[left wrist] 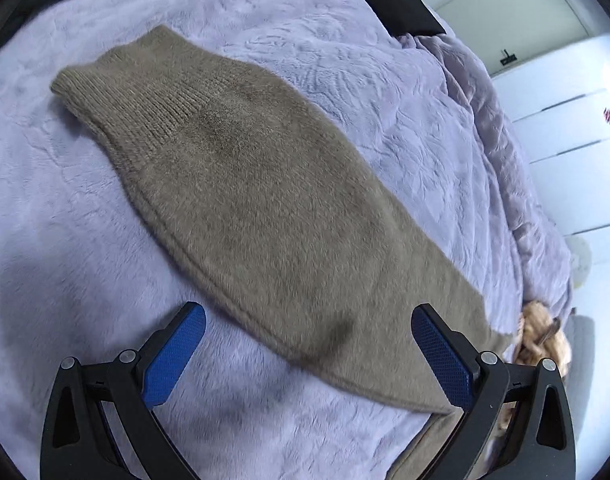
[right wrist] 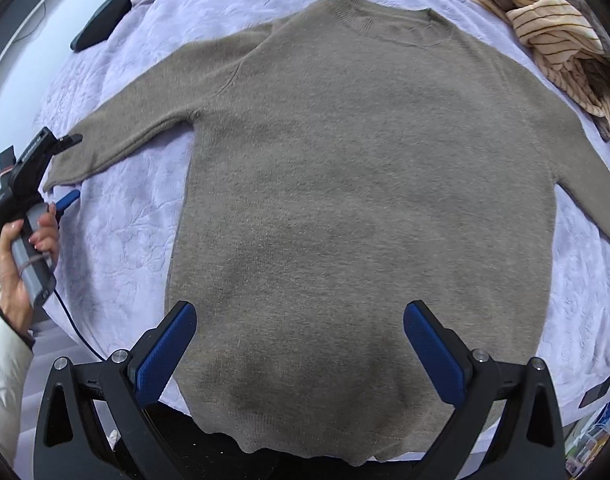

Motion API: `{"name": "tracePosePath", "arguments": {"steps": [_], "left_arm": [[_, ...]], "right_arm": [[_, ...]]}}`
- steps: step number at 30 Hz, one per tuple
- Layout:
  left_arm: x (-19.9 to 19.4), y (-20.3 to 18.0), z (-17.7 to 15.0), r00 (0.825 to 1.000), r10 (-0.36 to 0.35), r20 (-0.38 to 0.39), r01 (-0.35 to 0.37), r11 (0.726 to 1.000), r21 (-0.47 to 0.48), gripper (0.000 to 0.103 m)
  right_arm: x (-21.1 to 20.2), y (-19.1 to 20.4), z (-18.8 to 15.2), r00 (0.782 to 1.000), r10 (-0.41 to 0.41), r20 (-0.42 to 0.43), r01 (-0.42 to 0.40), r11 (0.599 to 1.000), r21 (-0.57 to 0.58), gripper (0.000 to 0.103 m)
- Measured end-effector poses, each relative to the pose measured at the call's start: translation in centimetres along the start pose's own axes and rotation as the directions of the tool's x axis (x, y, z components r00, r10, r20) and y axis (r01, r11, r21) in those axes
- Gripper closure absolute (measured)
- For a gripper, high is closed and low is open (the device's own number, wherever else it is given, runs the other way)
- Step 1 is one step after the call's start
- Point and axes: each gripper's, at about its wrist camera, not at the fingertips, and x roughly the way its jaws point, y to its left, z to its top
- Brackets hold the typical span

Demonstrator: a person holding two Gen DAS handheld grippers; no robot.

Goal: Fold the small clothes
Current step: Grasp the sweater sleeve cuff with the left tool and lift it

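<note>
Soft, limp knit describes the sweater (right wrist: 365, 184); with both grippers' fingers spread and empty, grasp the left sleeve (left wrist: 233, 184) at its ribbed cuff (left wrist: 117, 92).

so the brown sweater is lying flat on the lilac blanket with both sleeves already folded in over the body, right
Not quite. The brown sweater lies flat on the lilac blanket, but both sleeves are spread outward, not folded in. The right wrist view shows the left sleeve stretched toward the left gripper.
</note>
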Motion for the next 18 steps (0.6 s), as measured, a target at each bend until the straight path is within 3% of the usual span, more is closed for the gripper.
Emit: {"name": "tracePosePath", "arguments": {"steps": [6, 9, 11, 12, 14, 15, 16, 18], "left_arm": [[0.6, -0.7, 1.0, 0.991, -0.130, 0.010, 0.130, 0.991, 0.026, 0.000], [1.2, -1.4, 1.4, 0.994, -0.109, -0.001, 0.109, 0.993, 0.047, 0.003], [1.6, -1.4, 1.7, 0.999, -0.046, 0.004, 0.046, 0.998, 0.046, 0.028], [1.5, -1.3, 1.5, 1.000, -0.022, 0.008, 0.022, 0.999, 0.047, 0.034], [1.5, -1.6, 1.6, 0.999, 0.032, 0.028, -0.034, 0.997, 0.073, 0.067], [1.4, -1.6, 1.5, 0.999, 0.036, 0.033, -0.039, 0.994, 0.098, 0.075], [1.3, -1.9, 1.5, 0.999, 0.011, 0.040, -0.016, 0.991, 0.130, 0.091], [0.6, -2.8, 1.4, 0.998, 0.015, 0.063, -0.025, 0.986, 0.162, 0.092]], "right_arm": [[1.1, 1.2, 0.8, 1.000, -0.013, -0.015, 0.013, 1.000, -0.017, 0.000], [1.2, 1.7, 1.2, 1.000, -0.013, -0.012, 0.012, 1.000, -0.015, 0.000], [1.3, 2.0, 1.3, 1.000, -0.008, -0.008, 0.008, 1.000, -0.017, 0.000], [1.3, 2.2, 1.3, 1.000, -0.004, -0.008, 0.004, 1.000, -0.020, 0.000], [1.5, 2.4, 1.2, 1.000, 0.001, -0.010, -0.002, 1.000, -0.024, 0.000], [1.6, 2.4, 1.1, 1.000, 0.008, -0.012, -0.008, 1.000, -0.027, 0.000], [1.5, 2.4, 1.0, 1.000, 0.013, -0.013, -0.013, 0.999, -0.029, 0.000], [1.3, 2.0, 0.8, 1.000, 0.021, -0.010, -0.021, 0.999, -0.037, 0.000]]}}
